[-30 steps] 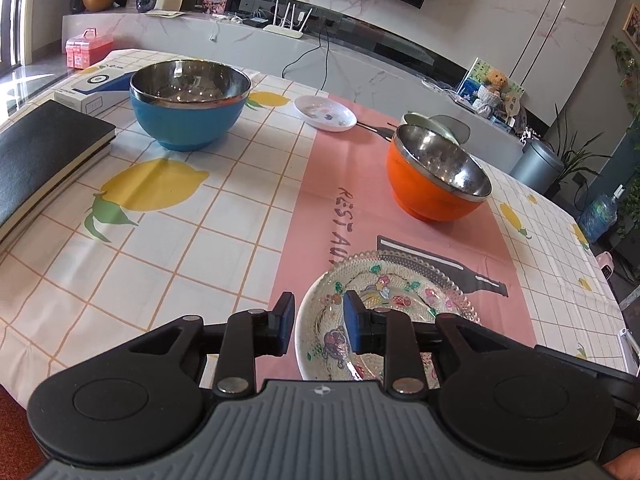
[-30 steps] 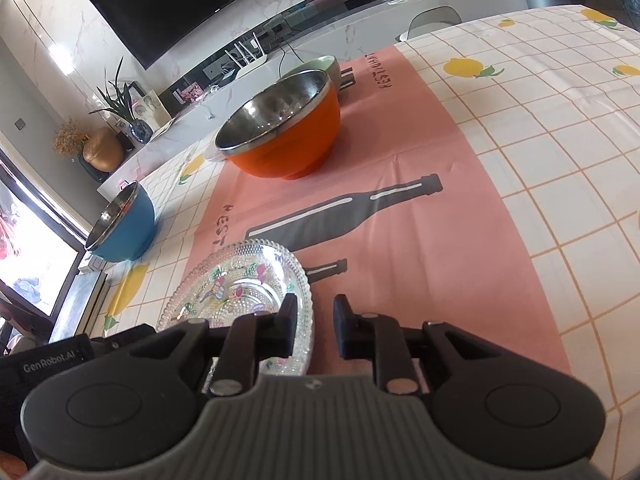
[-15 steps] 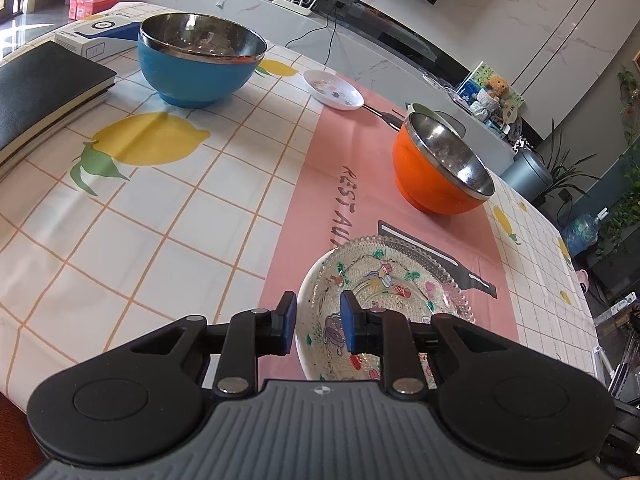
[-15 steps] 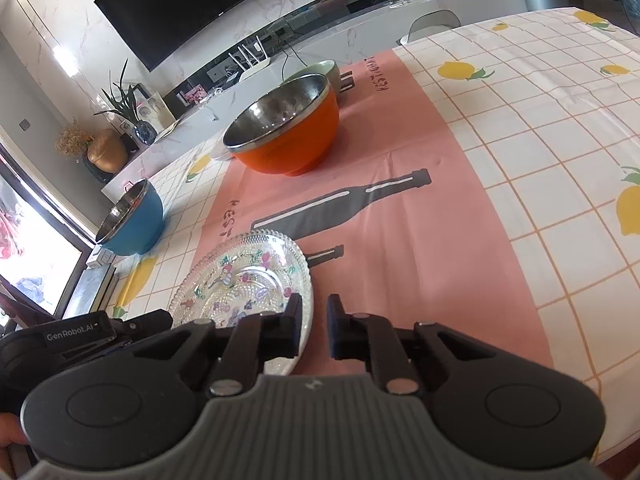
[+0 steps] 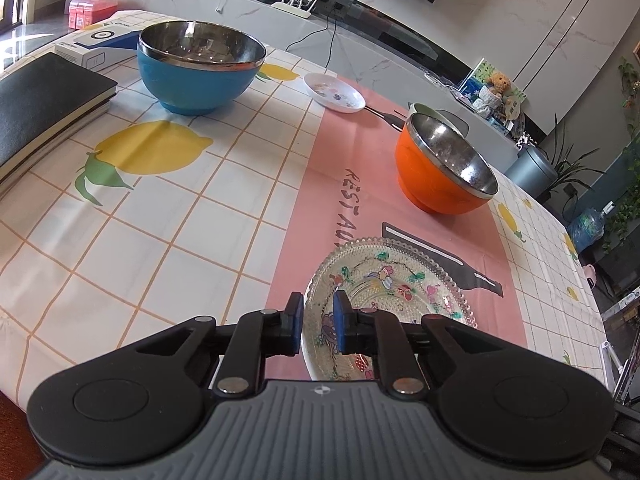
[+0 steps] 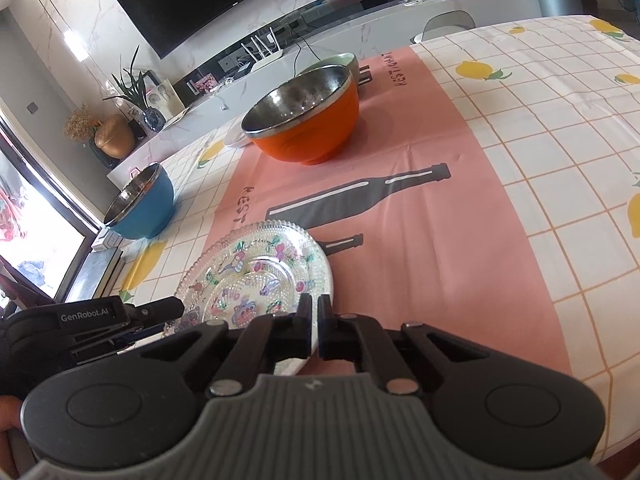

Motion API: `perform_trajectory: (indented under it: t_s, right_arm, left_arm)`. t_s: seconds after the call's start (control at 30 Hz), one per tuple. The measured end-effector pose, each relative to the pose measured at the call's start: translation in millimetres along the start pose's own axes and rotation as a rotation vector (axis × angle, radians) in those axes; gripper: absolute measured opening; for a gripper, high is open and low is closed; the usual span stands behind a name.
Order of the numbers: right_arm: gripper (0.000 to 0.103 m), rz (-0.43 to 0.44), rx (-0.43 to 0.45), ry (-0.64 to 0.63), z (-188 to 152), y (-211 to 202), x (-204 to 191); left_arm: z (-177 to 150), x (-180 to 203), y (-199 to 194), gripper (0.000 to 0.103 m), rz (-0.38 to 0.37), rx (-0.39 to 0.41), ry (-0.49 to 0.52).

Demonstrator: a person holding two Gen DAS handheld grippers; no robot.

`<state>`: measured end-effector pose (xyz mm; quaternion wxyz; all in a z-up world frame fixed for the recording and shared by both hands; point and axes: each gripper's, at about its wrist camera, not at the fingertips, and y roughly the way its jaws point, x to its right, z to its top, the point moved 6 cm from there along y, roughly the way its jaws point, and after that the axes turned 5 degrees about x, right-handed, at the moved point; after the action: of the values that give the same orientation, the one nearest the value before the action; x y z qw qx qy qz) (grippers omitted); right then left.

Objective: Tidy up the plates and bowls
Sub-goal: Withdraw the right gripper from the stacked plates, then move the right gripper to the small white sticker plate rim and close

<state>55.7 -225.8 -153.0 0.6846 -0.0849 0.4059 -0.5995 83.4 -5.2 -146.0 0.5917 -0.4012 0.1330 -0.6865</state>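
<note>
1. Bowls and plates sit spread over the lemon-print desk (image 5: 168,216). I count two steel-lined bowls, one blue (image 5: 200,66) at the far left and one orange (image 5: 444,164) on the pink strip, plus a pale green bowl (image 6: 340,62) half hidden behind the orange one.
2. Plates number two: a clear beaded glass plate with painted flowers (image 5: 396,280) at the near edge, and a small white saucer (image 5: 335,93) far back.
3. Left tongs (image 5: 318,322) straddle the glass plate's near rim with a gap between the pads, so they look released rather than gripping.
4. Right tongs (image 6: 315,322) are nearly clenched at the plate's right rim; I cannot tell whether they pinch it.
5. Risk, as I judge it: slick glass held by a thin rim could slip or tip, and opposing pulls could drag it off the near edge.
</note>
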Motion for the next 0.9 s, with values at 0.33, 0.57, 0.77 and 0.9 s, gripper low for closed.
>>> perform_trajectory:
  t_s: [0.33,0.57,0.77,0.9]
  right_arm:
    - [0.006,-0.005,0.060,-0.071,20.9,-4.1,-14.3]
    - [0.009,0.027,0.069,-0.117,40.4,8.0,-35.8]
    - [0.020,0.060,0.083,-0.182,62.5,22.3,-59.7]
    - [0.020,0.065,0.090,-0.208,77.5,35.7,-70.2]
  left_arm:
    - [29.0,16.6,-14.9,0.018,0.017,0.066,0.111]
    - [57.1,26.8,-13.3,0.021,0.010,0.096,0.147]
    - [80.1,33.4,-3.9,0.024,0.020,0.100,0.188]
    - [96.6,33.1,7.3,0.024,0.026,0.093,0.191]
